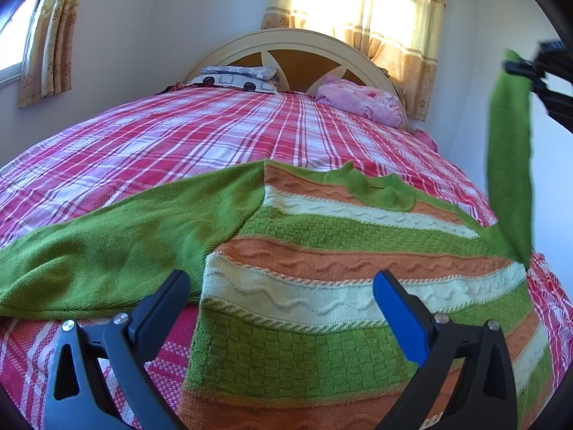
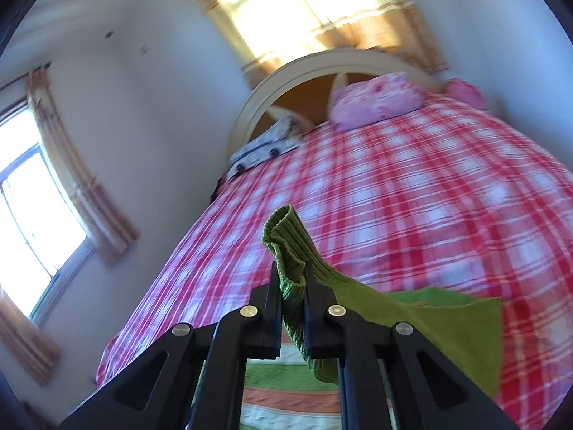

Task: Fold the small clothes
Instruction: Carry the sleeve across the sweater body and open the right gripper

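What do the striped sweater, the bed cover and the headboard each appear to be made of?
Striped sweater: knitted yarn, probably wool or acrylic; raised wavy cables, basket-weave squares and a ribbed cuff show.
Bed cover: thin woven cloth, likely cotton; its plaid weave lies flat and matte.
Headboard: seemingly painted wood, smooth cream frame around brown panels.

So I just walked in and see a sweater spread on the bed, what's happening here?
A person with a gripper in each hand is folding a small striped knit sweater that lies flat on the plaid bedspread. The right gripper is shut on the cuff of the sweater's right sleeve and has it raised off the bed. The left gripper is open, poised over the sweater's body and holding nothing. The left sleeve lies spread out flat.
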